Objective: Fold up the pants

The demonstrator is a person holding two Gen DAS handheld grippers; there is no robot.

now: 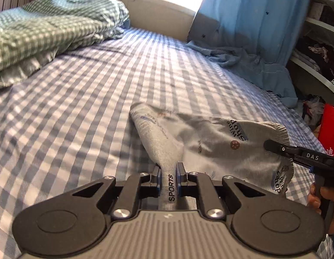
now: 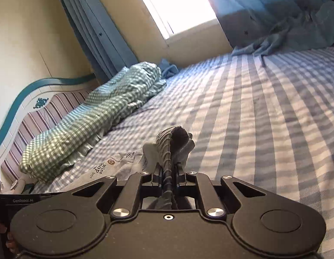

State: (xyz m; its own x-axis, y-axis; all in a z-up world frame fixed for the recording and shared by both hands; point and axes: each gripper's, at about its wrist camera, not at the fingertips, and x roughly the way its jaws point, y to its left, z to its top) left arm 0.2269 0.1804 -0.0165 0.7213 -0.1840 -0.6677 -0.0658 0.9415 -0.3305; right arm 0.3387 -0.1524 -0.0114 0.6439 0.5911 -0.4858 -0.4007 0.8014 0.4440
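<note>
While both grippers pinch the grey printed pants — left gripper a leg, right gripper the ribbed waistband — lifted over the checked bedsheet; next: lay flat toward 12 o'clock.

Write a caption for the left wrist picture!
Both grippers' jaws pinch small grey printed pants above a blue checked bedsheet.

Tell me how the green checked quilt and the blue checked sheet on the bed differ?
The quilt is green and white with small checks; the sheet is blue and white with bigger checks. The quilt lies bunched in a heap by the headboard; the sheet is spread flat over the bed. Both are checked cloth.
</note>
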